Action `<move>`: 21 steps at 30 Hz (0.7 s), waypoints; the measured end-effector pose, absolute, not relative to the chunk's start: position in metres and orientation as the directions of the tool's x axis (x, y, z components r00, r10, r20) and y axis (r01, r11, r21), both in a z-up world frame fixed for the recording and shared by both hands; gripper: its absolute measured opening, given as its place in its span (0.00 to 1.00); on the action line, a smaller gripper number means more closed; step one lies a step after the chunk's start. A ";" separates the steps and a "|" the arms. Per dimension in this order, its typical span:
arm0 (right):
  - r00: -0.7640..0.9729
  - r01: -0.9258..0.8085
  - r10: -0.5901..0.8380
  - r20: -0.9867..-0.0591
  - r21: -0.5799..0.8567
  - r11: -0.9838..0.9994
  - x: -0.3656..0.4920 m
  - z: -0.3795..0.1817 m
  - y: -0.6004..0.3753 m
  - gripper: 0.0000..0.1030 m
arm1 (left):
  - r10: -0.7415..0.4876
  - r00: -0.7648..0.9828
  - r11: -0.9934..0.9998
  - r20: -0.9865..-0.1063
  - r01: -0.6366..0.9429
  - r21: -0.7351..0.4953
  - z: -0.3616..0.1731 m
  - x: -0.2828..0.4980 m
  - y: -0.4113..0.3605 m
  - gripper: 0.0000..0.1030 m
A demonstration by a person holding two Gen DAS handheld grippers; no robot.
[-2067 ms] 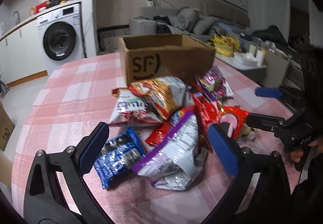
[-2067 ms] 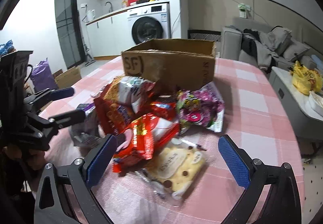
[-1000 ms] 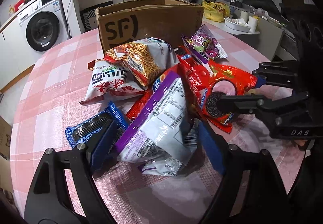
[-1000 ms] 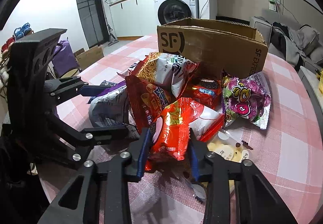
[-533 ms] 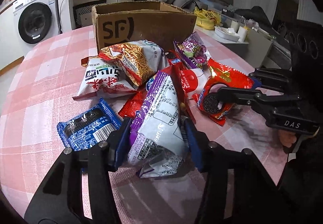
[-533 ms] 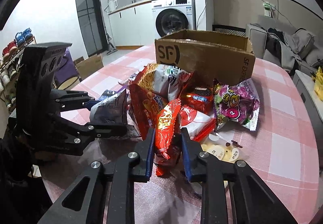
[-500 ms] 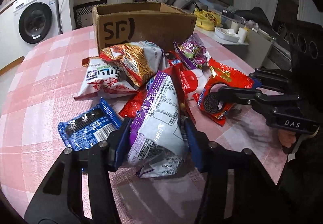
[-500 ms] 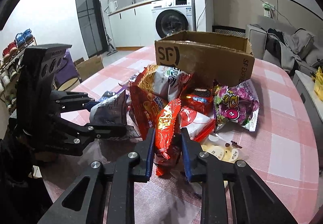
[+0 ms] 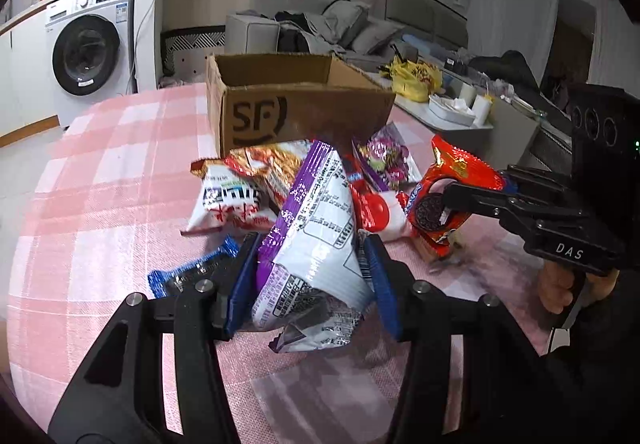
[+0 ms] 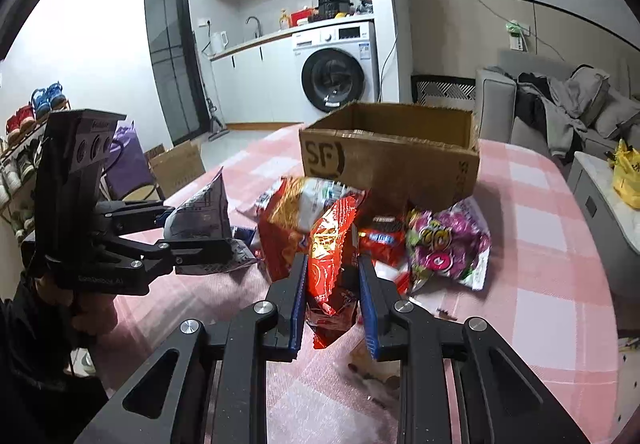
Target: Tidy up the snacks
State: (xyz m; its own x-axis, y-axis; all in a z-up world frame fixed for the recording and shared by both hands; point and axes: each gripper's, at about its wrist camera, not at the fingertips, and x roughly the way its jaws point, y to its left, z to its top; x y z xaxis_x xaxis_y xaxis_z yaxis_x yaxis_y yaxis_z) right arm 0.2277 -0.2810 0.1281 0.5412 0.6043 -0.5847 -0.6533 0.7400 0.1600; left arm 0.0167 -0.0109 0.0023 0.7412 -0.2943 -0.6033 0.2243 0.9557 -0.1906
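My left gripper [image 9: 312,276] is shut on a purple and white snack bag [image 9: 316,240] and holds it lifted above the pink checked table [image 9: 100,180]. My right gripper [image 10: 332,284] is shut on a red cookie bag [image 10: 330,248], also lifted. Each gripper shows in the other's view: the right one [image 9: 476,200] with the red cookie bag [image 9: 460,168], the left one [image 10: 168,228] with the purple bag [image 10: 204,216]. An open SF cardboard box [image 9: 296,112] stands behind the snack pile, also in the right wrist view [image 10: 392,152].
On the table lie a blue cookie pack [image 9: 188,276], a white and red bag [image 9: 232,204], an orange noodle bag [image 10: 304,212], a purple candy bag [image 10: 448,240] and small red packs [image 10: 380,236]. A washing machine [image 10: 336,72] and a sofa [image 9: 340,32] stand beyond the table.
Both grippers closed on their bags about a second ago and have since lifted them up off the pile. The rest of the pile stays put.
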 end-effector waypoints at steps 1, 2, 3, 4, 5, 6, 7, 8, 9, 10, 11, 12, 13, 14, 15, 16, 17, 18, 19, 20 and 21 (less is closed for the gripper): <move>0.545 -0.651 0.604 -0.582 0.160 0.742 0.228 0.129 -0.281 0.23 | -0.293 0.745 0.956 -0.599 0.223 -0.190 0.005 0.016 -0.011 0.48; 0.551 -0.648 0.602 -0.578 0.158 0.745 0.229 0.131 -0.282 0.23 | -0.292 0.748 0.956 -0.596 0.222 -0.189 0.007 0.015 -0.010 0.48; 0.556 -0.646 0.601 -0.574 0.157 0.747 0.229 0.133 -0.283 0.23 | -0.289 0.753 0.957 -0.592 0.221 -0.187 0.009 0.015 -0.010 0.48; 0.560 -0.643 0.601 -0.570 0.158 0.749 0.230 0.136 -0.283 0.23 | -0.286 0.756 0.958 -0.589 0.219 -0.184 0.011 0.013 -0.010 0.48; 0.564 -0.641 0.601 -0.567 0.158 0.751 0.231 0.137 -0.283 0.23 | -0.282 0.761 0.959 -0.584 0.216 -0.182 0.013 0.013 -0.009 0.48; 0.566 -0.640 0.600 -0.565 0.158 0.752 0.233 0.140 -0.283 0.23 | -0.278 0.767 0.960 -0.578 0.211 -0.182 0.016 0.013 -0.009 0.48; 0.569 -0.639 0.600 -0.563 0.157 0.753 0.233 0.142 -0.285 0.23 | -0.279 0.770 0.960 -0.573 0.211 -0.184 0.019 0.014 -0.009 0.48; 0.574 -0.637 0.598 -0.560 0.153 0.755 0.234 0.143 -0.285 0.23 | -0.275 0.776 0.961 -0.567 0.208 -0.181 0.022 0.014 -0.008 0.48; 0.578 -0.635 0.596 -0.557 0.151 0.757 0.235 0.146 -0.284 0.23 | -0.271 0.782 0.962 -0.561 0.206 -0.178 0.025 0.015 -0.008 0.48; 0.581 -0.634 0.596 -0.554 0.151 0.758 0.236 0.148 -0.284 0.23 | -0.269 0.785 0.963 -0.558 0.205 -0.175 0.027 0.016 -0.008 0.48; 0.585 -0.633 0.595 -0.552 0.149 0.760 0.237 0.150 -0.285 0.23 | -0.265 0.791 0.964 -0.552 0.201 -0.175 0.030 0.017 -0.007 0.48; 0.589 -0.631 0.594 -0.549 0.147 0.762 0.239 0.152 -0.285 0.23 | -0.262 0.796 0.964 -0.546 0.196 -0.177 0.033 0.018 -0.006 0.48; 0.592 -0.630 0.593 -0.545 0.146 0.763 0.241 0.155 -0.284 0.23 | -0.265 0.797 0.964 -0.542 0.198 -0.180 0.036 0.020 -0.006 0.48; 0.596 -0.628 0.593 -0.542 0.147 0.765 0.242 0.157 -0.285 0.23 | -0.265 0.799 0.964 -0.540 0.198 -0.179 0.038 0.021 -0.006 0.48; 0.598 -0.627 0.593 -0.539 0.146 0.766 0.243 0.159 -0.285 0.23 | -0.261 0.803 0.965 -0.535 0.198 -0.174 0.041 0.022 -0.006 0.48; 0.601 -0.628 0.593 -0.536 0.142 0.765 0.244 0.161 -0.284 0.23 | -0.260 0.806 0.965 -0.532 0.198 -0.172 0.043 0.023 -0.006 0.48; 0.605 -0.627 0.592 -0.532 0.140 0.766 0.244 0.163 -0.285 0.23 | -0.259 0.809 0.965 -0.528 0.197 -0.171 0.046 0.024 -0.005 0.48; 0.608 -0.626 0.591 -0.530 0.139 0.768 0.245 0.165 -0.285 0.23 | -0.256 0.811 0.966 -0.526 0.193 -0.173 0.048 0.025 -0.005 0.48; 0.611 -0.625 0.591 -0.527 0.138 0.769 0.247 0.167 -0.285 0.23 | -0.256 0.812 0.966 -0.525 0.190 -0.177 0.050 0.027 -0.004 0.48; 0.615 -0.622 0.590 -0.523 0.138 0.771 0.248 0.170 -0.285 0.23 | -0.257 0.813 0.965 -0.523 0.190 -0.179 0.053 0.029 -0.003 0.48; 0.619 -0.619 0.589 -0.520 0.139 0.773 0.249 0.171 -0.285 0.23 | -0.255 0.816 0.966 -0.520 0.190 -0.176 0.055 0.031 -0.004 0.48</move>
State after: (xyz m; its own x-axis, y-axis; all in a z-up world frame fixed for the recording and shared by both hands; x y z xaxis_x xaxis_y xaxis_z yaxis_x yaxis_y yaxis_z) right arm 0.2491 -0.2853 0.1712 0.6191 0.5885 -0.5199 -0.6186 0.7734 0.1388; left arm 0.0313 -0.0036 0.0551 0.8155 -0.2549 -0.5196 0.1897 0.9659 -0.1761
